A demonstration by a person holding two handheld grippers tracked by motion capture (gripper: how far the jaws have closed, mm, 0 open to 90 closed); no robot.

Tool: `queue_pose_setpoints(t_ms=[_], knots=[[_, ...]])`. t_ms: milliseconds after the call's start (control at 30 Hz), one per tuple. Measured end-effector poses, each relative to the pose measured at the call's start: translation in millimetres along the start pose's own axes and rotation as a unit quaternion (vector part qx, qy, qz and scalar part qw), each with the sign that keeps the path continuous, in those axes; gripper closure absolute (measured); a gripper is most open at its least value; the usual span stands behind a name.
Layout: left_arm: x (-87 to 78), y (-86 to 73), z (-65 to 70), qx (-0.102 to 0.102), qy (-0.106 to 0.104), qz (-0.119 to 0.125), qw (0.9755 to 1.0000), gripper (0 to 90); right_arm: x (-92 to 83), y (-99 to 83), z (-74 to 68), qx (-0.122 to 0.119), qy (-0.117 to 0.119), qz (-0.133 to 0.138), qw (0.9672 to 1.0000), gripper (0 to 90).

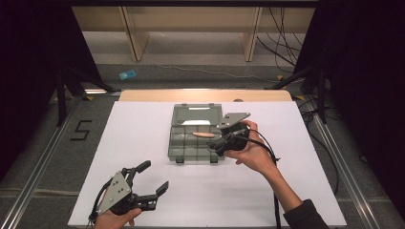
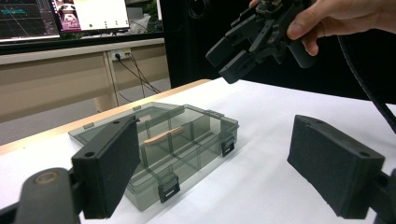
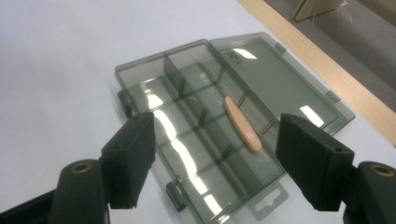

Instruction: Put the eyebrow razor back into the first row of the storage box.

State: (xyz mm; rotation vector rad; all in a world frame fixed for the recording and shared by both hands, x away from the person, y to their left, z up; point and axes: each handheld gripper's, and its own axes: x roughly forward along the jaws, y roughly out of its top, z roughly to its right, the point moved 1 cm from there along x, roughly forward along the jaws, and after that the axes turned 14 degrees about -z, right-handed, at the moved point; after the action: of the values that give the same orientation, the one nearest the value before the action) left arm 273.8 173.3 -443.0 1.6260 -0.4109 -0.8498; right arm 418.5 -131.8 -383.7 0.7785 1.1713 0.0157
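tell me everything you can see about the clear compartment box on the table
The compartment box is a shallow rectangular organiser of smoky, see-through plastic, lying flat on the white table top. Its hinged lid is folded fully open, flat behind the tray. Thin dividers split the tray into several compartments, and two dark latches sit on its front wall. One pale wooden stick lies in it, resting across dividers near the hinge side. The open right gripper hovers above its right end; nothing grips the box.

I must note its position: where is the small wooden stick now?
In the high view, the wooden stick lies inside the open compartment box at mid-table, in its rear row, just left of the right gripper.
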Motion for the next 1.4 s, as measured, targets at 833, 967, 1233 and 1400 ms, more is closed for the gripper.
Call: queue_pose_setpoints(t_ms=[833,967,1233,1400], knots=[[-1.2,-0.3,-0.5,-0.002,0.004,-0.007,1.0000,15.9,-12.6,-33.7,-12.1,0.031,0.010,0.047,0.9983,27.9],[-1.3,0.1,-0.3,-0.002,0.003,-0.006,1.0000,15.9,-13.4,-40.2,-15.2,0.039,0.017,0.053,0.9977,27.9],[-1.4,0.0,-0.3,-0.002,0.003,-0.006,1.0000,15.9,-12.3,-48.5,-20.3,0.042,0.020,0.059,0.9972,27.9],[-1.4,0.0,-0.4,-0.002,0.003,-0.006,1.0000,15.9,-14.3,-52.4,-21.7,0.048,0.026,0.064,0.9965,27.8]])
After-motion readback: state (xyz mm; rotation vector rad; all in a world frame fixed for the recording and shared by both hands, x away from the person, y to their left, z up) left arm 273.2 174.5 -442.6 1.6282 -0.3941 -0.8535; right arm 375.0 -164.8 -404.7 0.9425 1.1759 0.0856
